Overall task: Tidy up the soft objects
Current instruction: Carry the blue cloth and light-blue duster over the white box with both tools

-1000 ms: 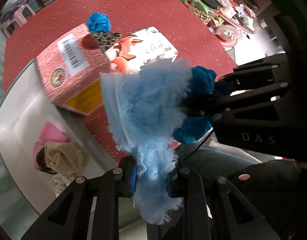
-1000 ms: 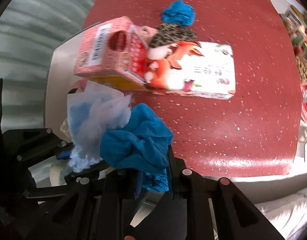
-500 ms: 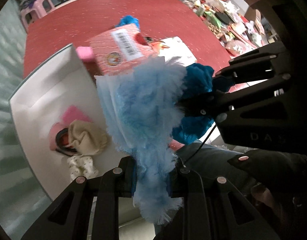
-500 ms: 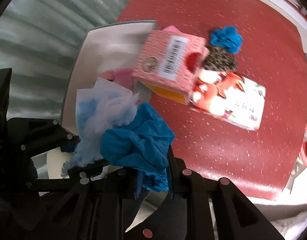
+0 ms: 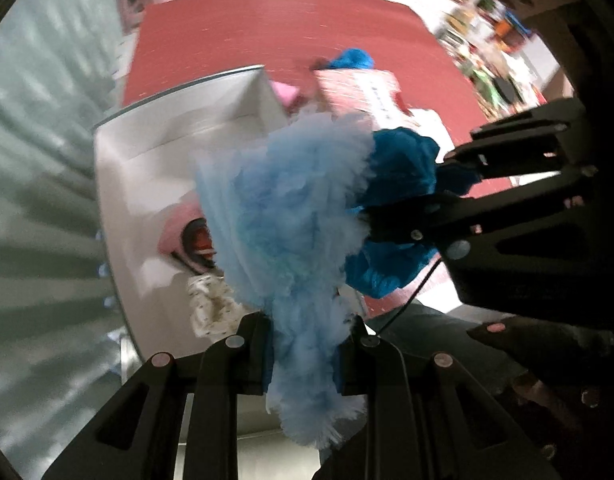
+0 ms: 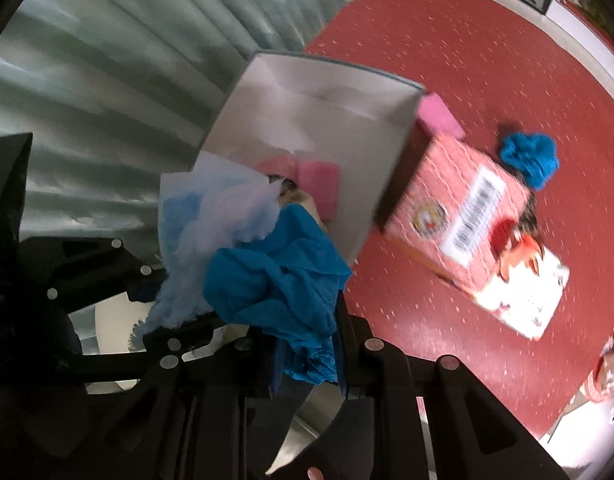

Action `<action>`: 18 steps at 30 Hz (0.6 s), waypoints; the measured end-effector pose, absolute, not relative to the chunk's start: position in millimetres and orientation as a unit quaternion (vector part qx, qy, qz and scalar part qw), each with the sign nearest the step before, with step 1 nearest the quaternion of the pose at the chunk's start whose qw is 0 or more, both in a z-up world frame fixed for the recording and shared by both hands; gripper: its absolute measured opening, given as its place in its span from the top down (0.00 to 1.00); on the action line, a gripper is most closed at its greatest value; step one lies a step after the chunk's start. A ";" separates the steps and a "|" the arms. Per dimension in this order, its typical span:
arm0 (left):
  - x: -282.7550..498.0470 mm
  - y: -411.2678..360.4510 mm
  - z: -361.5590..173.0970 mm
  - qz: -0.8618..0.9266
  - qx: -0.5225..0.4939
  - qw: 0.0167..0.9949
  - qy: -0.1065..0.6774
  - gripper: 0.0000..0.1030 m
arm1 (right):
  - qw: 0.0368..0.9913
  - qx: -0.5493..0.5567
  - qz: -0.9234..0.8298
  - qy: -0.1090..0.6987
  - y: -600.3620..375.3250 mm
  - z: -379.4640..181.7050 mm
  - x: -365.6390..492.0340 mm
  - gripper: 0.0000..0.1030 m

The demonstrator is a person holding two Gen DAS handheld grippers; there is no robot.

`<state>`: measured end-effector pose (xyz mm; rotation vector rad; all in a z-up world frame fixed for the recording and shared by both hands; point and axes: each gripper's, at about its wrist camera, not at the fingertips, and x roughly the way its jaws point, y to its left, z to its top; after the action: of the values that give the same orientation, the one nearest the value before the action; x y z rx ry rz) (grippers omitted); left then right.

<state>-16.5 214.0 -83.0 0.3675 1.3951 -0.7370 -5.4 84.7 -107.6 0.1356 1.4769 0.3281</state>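
Left tool [image 5: 307, 354] pinches the pale-blue fluffy cloth [image 5: 291, 216]; right tool [image 6: 307, 364] clamps the dark-blue cloth [image 6: 275, 276] beside it.

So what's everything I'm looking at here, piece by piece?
Fluffy cloth: one, pale blue, clamped in the left hand-held gripper.
Crumpled cloth: one, deep blue, clamped in the right hand-held gripper.
Open box: one, white, beside the red table, with soft items inside.
Sponge-like block: one, pink, inside the box.
Pink block: one, on the table by the box's corner.
Carton: one, pink with barcode, on the table.
Blue bundle: one, on the table beyond the carton.
Table: one, red.
Left hand-held gripper: black, shut.
Right hand-held gripper: black, shut.
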 end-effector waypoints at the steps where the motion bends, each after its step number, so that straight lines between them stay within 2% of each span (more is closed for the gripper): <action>1: -12.1 219.0 -82.6 -0.319 0.155 0.695 0.626 0.77 | 0.727 0.059 0.151 0.668 87.6 -106.2 -1.7 0.79; 18: 57.7 263.0 -88.9 -0.167 0.069 0.760 0.624 0.77 | 0.748 0.100 0.118 0.646 97.5 -97.7 55.2 0.79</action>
<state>57.7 263.0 -88.9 0.1504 1.3592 -0.3634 55.2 97.5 -97.7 0.2189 1.4127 0.2588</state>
